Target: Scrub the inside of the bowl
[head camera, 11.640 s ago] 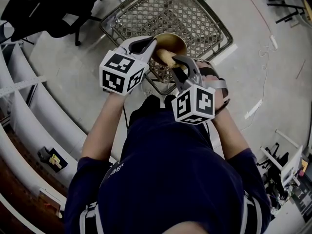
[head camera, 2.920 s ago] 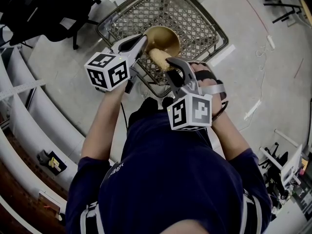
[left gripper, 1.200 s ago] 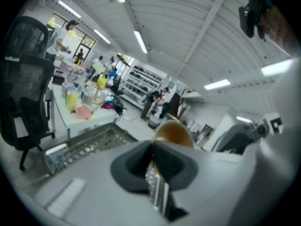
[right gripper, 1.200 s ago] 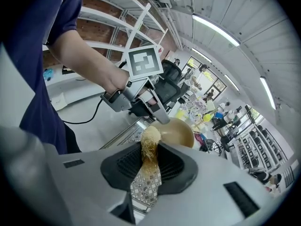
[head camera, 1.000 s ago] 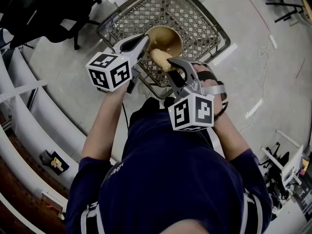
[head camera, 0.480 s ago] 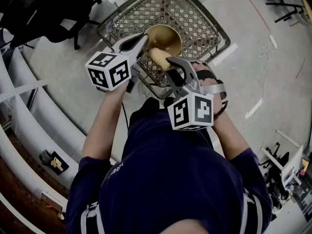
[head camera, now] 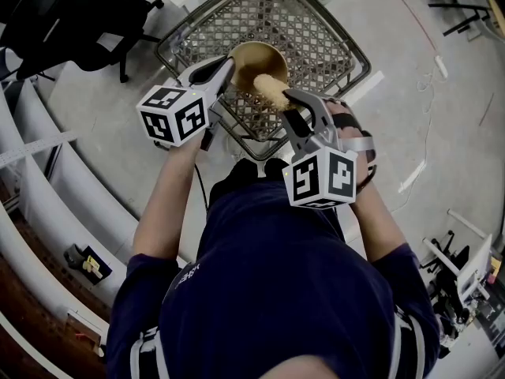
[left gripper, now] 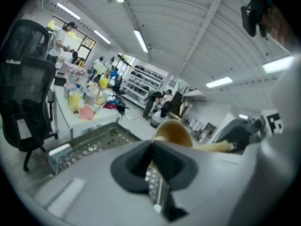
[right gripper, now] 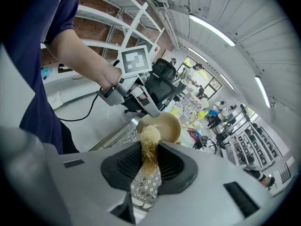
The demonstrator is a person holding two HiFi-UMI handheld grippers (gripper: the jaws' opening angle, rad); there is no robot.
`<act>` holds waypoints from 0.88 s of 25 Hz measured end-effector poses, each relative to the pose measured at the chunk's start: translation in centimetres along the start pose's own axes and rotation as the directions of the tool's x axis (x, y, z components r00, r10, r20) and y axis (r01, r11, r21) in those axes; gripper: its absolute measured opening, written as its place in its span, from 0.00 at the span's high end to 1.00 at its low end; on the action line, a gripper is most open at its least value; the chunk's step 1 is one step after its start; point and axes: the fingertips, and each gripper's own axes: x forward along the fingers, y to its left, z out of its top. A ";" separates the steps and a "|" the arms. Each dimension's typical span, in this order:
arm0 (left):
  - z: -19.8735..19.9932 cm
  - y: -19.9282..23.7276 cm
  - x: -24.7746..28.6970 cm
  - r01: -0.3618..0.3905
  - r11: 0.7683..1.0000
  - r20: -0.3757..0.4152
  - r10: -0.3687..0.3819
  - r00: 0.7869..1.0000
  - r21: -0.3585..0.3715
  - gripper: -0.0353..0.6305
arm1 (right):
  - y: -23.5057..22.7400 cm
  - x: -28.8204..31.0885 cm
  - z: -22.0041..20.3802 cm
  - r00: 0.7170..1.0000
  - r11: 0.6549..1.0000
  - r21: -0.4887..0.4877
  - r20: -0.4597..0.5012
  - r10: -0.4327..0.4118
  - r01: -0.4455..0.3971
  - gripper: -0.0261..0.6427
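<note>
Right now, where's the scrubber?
Scrubber: head view centre, clamped in the right gripper, tip at the near rim of the bowl, which the left gripper holds over the wire basket.

Tan bowl tilted over wire basket; fibrous scrubber at its mouth.

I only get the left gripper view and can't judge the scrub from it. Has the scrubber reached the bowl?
Observer: In the right gripper view, the scrubber has its tip over the near rim of the bowl. I can't confirm contact inside.
Operator: Is the scrubber gripped properly?
Observer: Yes, the right hand-held gripper is shut on it, with its fibres squeezed between both pads.
Operator: Where does my gripper hold the bowl?
Observer: From the right gripper view, the left hand-held gripper pinches the rim at its upper left edge.
</note>
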 end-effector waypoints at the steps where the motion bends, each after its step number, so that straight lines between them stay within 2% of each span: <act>1: -0.1 0.0 0.0 -0.002 1.000 -0.003 0.002 1.000 0.002 0.93 | -0.2 -0.1 -0.2 1.000 1.000 0.006 -0.005 -0.006 0.006 0.85; 16: -2.0 0.0 0.3 -0.046 0.993 -0.076 0.054 0.996 0.108 0.93 | -2.3 -1.3 -1.7 0.998 0.998 0.020 -0.014 -0.062 0.062 0.85; 22: -2.7 -0.5 0.6 -0.050 0.980 -0.110 0.072 0.991 0.194 0.93 | -2.9 -1.3 -1.9 0.997 0.997 0.028 -0.016 -0.075 0.075 0.85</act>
